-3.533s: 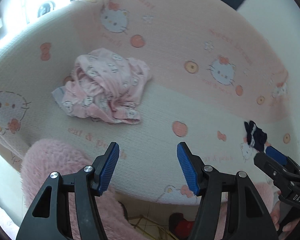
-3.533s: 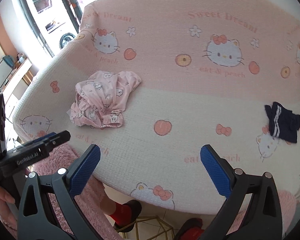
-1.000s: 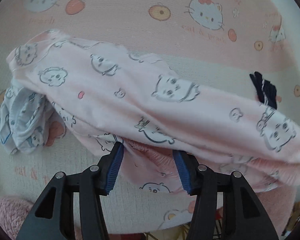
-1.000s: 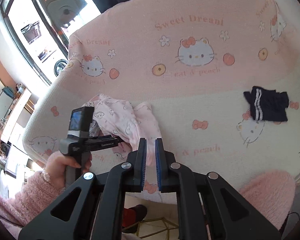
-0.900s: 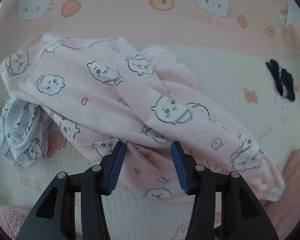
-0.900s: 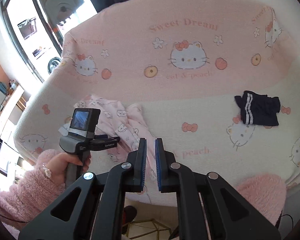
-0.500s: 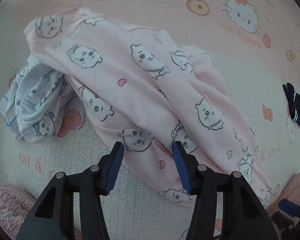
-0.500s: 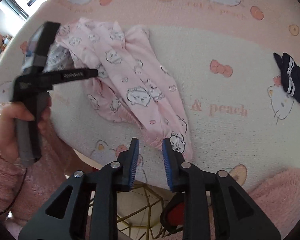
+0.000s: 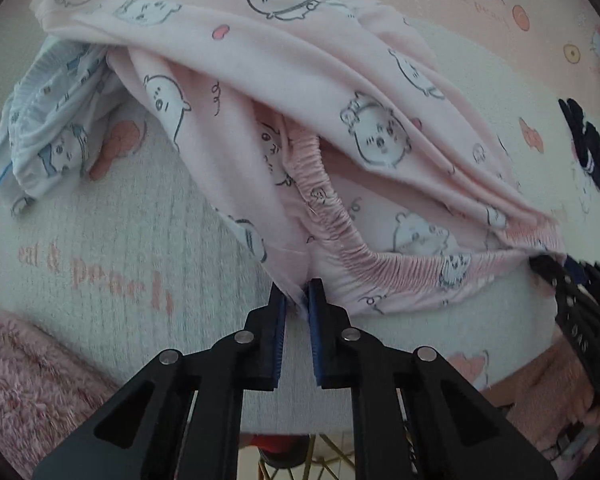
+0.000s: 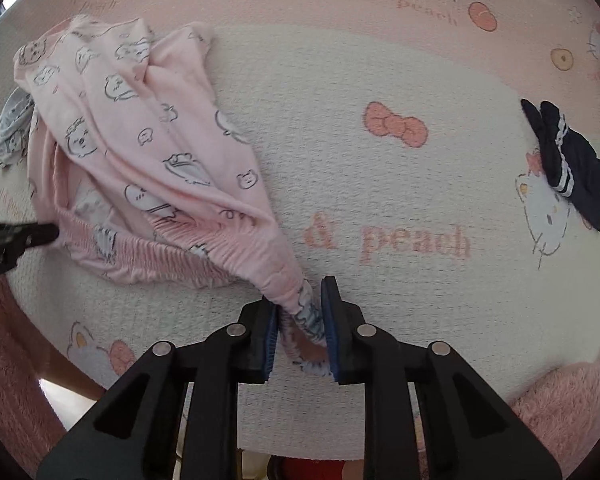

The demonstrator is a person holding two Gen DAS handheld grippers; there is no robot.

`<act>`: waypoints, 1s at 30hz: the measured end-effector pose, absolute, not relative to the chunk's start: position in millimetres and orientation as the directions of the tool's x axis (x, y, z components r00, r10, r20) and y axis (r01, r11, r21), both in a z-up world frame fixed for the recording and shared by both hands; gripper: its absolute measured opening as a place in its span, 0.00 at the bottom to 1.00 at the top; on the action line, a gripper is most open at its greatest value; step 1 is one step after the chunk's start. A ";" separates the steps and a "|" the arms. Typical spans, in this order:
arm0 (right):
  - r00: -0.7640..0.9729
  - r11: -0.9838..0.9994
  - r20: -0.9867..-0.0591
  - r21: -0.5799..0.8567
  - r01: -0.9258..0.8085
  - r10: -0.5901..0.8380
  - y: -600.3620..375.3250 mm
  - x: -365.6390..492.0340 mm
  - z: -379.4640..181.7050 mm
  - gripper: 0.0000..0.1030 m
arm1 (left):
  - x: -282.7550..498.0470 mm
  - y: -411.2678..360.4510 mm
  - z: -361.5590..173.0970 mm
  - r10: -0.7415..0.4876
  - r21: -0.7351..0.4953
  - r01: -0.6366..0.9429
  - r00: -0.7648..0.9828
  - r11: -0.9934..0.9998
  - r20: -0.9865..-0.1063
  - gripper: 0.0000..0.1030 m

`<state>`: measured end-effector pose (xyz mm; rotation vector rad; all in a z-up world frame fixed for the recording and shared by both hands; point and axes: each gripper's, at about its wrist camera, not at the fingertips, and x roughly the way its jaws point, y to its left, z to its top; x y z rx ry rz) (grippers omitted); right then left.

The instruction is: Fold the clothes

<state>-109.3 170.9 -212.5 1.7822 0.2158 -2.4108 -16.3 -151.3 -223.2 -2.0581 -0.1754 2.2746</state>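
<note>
So the pink pajama pants (image 9: pixel 308 92) are lying in a bunched heap toward the front left of the sofa seat (image 10: pixel 340 92), waistband side facing the front edge. A small pale blue garment (image 9: pixel 48 120) peeks out from under them on the far left, and a little navy piece (image 10: pixel 572 160) sits well apart toward the right end.

Left tongs (image 9: pixel 298 304) are closing down narrow right at the left end of the elastic waistband (image 9: pixel 340 232), with a thin bit of the hem pinched between the blue pads. Looks like only a sliver of fabric, so I'd want a deeper bite there before lifting, or it'll slip out.

Right tongs (image 10: pixel 300 312) are also closing, with the other waistband corner bunched up thick between the jaws. From the right wrist view the pads don't quite seem to be pressing on it yet, so give them time to clamp fully.

My take on doing this step well: get both waistband corners held firmly, then lift and pull the hands apart evenly so the waistband goes taut and the legs hang straight. Give it a shake, keep clear of the blue garment so it doesn't get dragged along, then lay the pants flat on the open middle of the seat.
</note>
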 end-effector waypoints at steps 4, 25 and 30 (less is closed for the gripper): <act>-0.327 -0.987 -0.943 0.013 0.158 -0.064 186.7 -97.7 -187.7 0.19 | -1.7 -172.3 -198.3 0.246 -0.257 0.067 -0.135 -0.964 -0.960 0.12; -0.256 -0.976 -0.942 0.214 0.038 -0.216 202.4 -81.5 -183.2 0.28 | 16.9 -236.9 -156.4 0.142 -0.184 0.124 -0.285 -0.975 -0.948 0.11; -0.241 -0.958 -0.928 0.264 0.111 -0.283 184.7 -71.9 -185.1 0.28 | -8.0 -197.7 -109.2 0.230 -0.266 0.052 -0.363 -0.962 -0.903 0.11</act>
